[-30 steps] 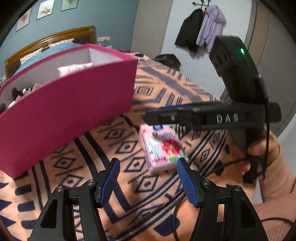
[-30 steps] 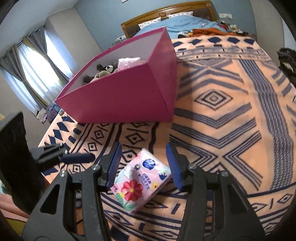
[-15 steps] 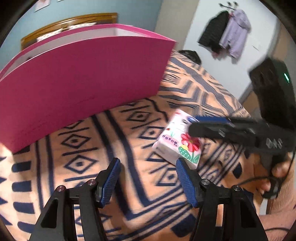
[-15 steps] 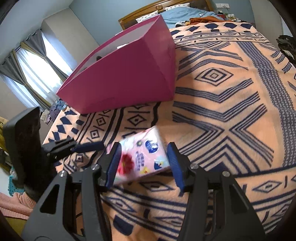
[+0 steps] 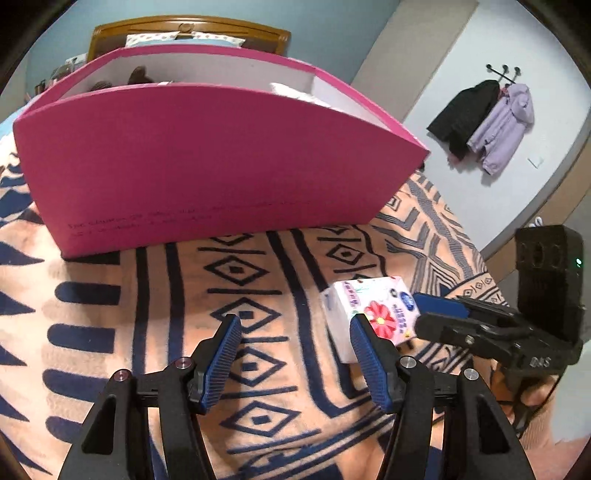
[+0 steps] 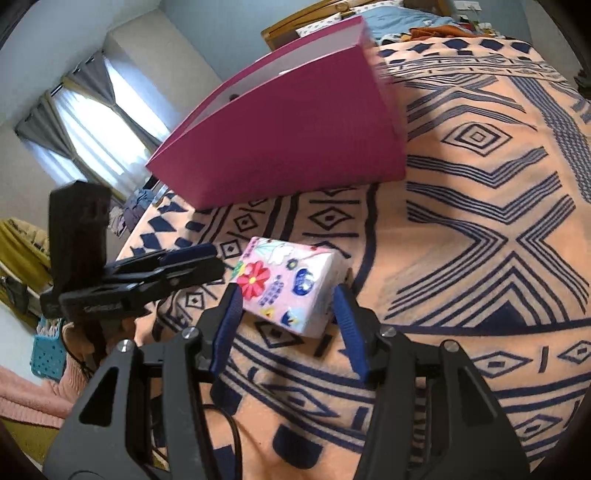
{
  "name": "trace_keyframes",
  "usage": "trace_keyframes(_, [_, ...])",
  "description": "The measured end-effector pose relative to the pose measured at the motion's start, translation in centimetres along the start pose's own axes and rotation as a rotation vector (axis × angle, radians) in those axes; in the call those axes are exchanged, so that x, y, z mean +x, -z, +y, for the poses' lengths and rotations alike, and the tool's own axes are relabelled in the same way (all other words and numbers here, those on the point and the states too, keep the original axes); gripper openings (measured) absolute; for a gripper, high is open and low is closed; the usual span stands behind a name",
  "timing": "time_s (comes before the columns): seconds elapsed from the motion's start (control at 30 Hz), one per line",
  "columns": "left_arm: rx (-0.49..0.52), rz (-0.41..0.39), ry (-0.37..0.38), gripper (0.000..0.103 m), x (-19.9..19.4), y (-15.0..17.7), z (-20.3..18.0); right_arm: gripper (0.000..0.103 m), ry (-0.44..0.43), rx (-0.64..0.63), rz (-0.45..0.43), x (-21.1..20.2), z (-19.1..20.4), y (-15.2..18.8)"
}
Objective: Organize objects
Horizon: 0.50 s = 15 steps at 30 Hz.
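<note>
Pink floral-printed soft tissue pack (image 6: 286, 286) sits between the blue-padded fingers (image 6: 231, 325) of the right gripper (image 6: 288, 317), lifted clear of the orange bedspread with navy geometric pattern (image 6: 480, 229); a shadow lies under it. Both pads press its short ends, so the right gripper is clenched on the pack. In the left wrist view the same pack (image 5: 369, 314) shows at about 3 o'clock, partly behind the left gripper's right fingertip, with the right gripper (image 5: 436, 314) reaching in from 3 o'clock.

Left gripper (image 5: 293, 354) hangs over the bedspread (image 5: 110, 314) with its fingers (image 5: 221, 358) spread wide and nothing between them. In the right wrist view it (image 6: 207, 258) appears at 9 o'clock, just beside the pack, seen side-on.

Large magenta cardboard box with white inside (image 5: 207, 162) stands on the bedspread at 12 o'clock of the left view, and at 11 o'clock of the right view (image 6: 288, 140), well apart from the pack. Some items lie inside, too hidden to name. A wooden headboard (image 5: 184, 31) rises behind it, and a black and a lilac jacket (image 5: 487, 122) hang on the wall at 2 o'clock.
</note>
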<state>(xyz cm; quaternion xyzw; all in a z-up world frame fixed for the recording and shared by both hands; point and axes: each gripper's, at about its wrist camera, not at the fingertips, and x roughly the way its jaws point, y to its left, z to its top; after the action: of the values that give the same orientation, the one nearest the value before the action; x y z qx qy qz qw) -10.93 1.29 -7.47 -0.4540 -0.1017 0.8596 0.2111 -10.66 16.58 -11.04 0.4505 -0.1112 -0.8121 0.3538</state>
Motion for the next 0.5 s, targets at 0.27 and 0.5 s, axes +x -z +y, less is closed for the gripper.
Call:
trace_keyframes(0.27, [0.082, 0.045, 0.042, 0.04, 1.5, 0.1, -2.9, 0.052, 0.01, 0.03, -0.035, 0.0, -0.4, -0.5])
trace_keyframes(0.5, [0.094, 0.051, 0.068, 0.03, 1.5, 0.3, -3.5, 0.042, 0.009, 0.025, -0.017, 0.7, -0.3, -0.5])
